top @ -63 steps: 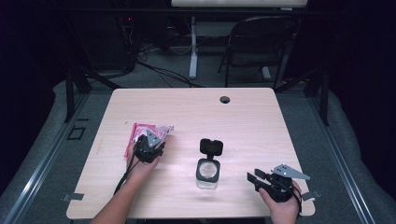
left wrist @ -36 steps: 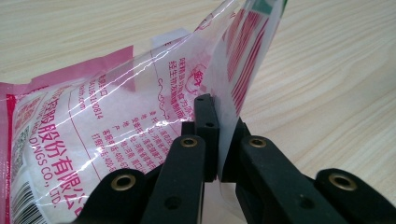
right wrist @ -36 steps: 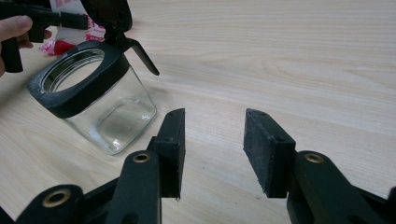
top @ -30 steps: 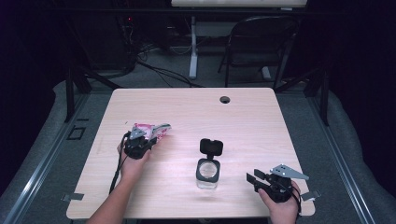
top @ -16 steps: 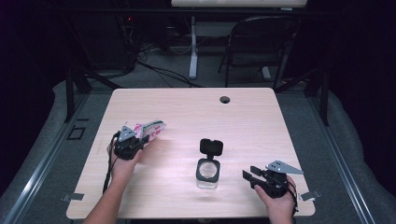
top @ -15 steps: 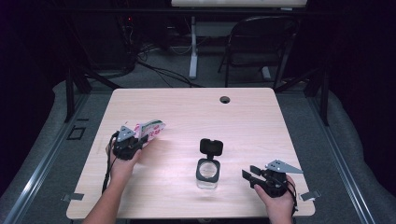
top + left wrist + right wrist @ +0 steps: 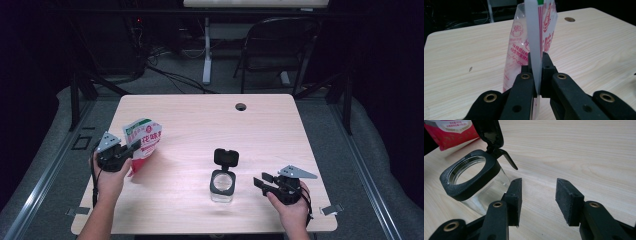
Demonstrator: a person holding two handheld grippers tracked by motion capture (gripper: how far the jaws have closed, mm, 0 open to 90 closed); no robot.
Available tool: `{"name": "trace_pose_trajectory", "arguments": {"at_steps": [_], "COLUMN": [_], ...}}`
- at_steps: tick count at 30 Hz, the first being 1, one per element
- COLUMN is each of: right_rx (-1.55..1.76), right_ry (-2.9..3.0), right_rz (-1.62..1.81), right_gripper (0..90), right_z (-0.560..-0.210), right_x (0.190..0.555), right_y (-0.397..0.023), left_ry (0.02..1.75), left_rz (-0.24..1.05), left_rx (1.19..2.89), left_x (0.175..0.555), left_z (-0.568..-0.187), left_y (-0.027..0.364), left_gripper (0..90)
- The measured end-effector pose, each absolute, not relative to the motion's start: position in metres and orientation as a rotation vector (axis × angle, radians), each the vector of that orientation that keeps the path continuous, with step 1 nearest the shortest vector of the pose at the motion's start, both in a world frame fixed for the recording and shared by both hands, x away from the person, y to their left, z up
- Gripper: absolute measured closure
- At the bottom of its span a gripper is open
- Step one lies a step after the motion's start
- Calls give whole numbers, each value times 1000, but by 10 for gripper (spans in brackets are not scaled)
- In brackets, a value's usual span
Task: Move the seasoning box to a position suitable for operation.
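Note:
A pink and white printed pouch (image 7: 144, 142) hangs upright above the left side of the table, pinched at its edge by my left gripper (image 7: 131, 148). In the left gripper view the pouch (image 7: 534, 42) rises straight up from between the closed jaws of that gripper (image 7: 537, 75). A clear glass jar (image 7: 222, 185) with a black collar and its flip lid standing up sits near the table's front middle. My right gripper (image 7: 261, 180) hovers just right of the jar, open, and its jaws have widened a little. The right gripper view has the jar (image 7: 471, 182) left of the empty right gripper (image 7: 539, 202).
The pale wooden table (image 7: 280, 130) has a round cable hole (image 7: 241, 106) near its far edge. A dark folding chair (image 7: 280, 45) and a desk leg stand on the floor beyond the table.
My left hand has lifted the pouch off the table and drawn it left, tipping it from flat to upright. The right gripper has edged slightly left toward the jar.

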State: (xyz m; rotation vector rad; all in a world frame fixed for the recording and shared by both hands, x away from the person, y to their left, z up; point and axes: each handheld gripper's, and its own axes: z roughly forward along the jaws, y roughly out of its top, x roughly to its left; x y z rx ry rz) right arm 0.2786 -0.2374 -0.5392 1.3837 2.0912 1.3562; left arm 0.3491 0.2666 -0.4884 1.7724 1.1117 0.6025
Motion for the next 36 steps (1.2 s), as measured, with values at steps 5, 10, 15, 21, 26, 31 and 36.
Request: {"name": "trace_pose_trajectory", "arguments": {"at_steps": [5,10,15,21,26,31,36], "right_rx": [1375,1373,1363,1367,1370,1367,1373], "right_ry": [2087,2087,2097,2094,2094,2095,2087], "right_rz": [1374,1386,1385,1391,1385,1382,1386], "right_gripper": [565,565,565,565,565,565,564], "right_z": [-537,-536,-536,-536,-536,-536,-536], "right_x": [282,285,288,288,288,288,287], "right_y": [-236,-234,-232,-232,-233,-234,-235], "left_ry": [1085,1047,1000,935,864,795,745], "left_rz": [581,582,559,499,454,408,359], "left_rx": [1779,1810,1827,1856,1877,1884,1886], "left_x": [340,333,326,322,317,310,305], "left_z": [-480,-474,-469,-470,-469,-465,-465], "left_y": [267,261,254,235,214,199,184], "left_gripper": [900,900,900,900,900,900,900]}}
